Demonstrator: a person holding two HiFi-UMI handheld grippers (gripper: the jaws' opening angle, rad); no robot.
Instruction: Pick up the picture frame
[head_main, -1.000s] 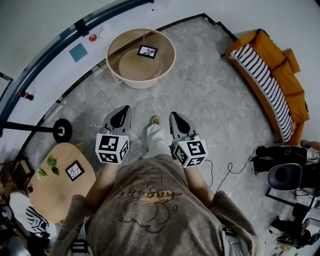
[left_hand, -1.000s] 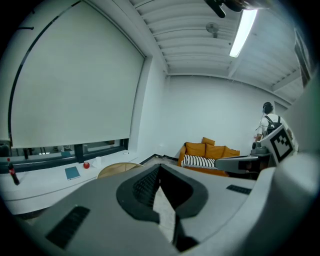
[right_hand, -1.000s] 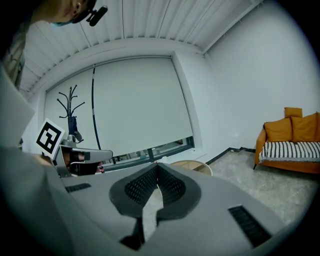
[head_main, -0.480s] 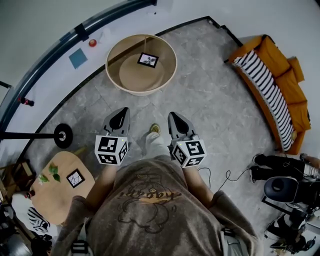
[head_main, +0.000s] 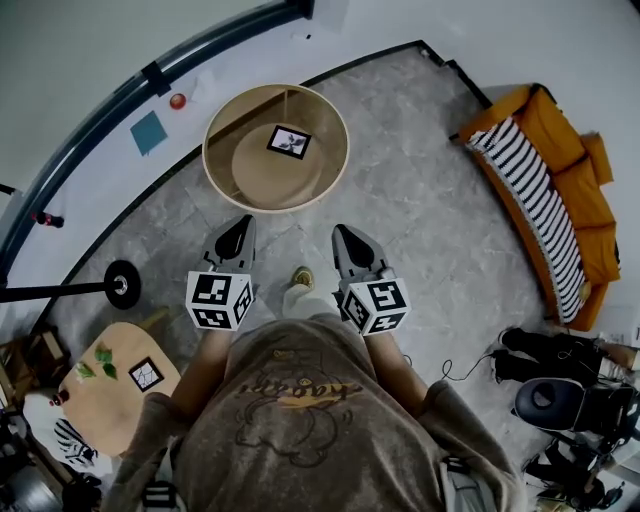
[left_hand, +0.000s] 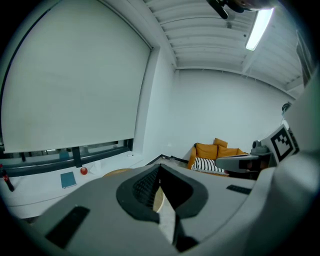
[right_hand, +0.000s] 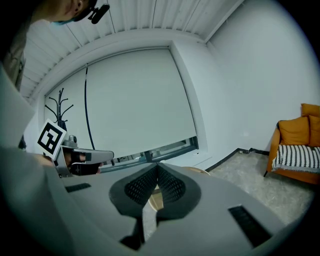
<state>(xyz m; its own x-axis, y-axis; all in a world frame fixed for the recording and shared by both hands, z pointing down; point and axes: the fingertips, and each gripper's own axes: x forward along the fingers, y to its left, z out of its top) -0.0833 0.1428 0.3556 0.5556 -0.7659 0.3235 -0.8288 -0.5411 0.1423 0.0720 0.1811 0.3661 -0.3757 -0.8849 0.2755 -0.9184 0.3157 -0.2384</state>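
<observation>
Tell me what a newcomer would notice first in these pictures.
The round wooden table straight ahead on the grey floor draws the eye, with a small picture frame on it. To the right stands an orange sofa with a striped blanket. Nearest, the left gripper and right gripper are held out side by side, both shut and empty.
</observation>
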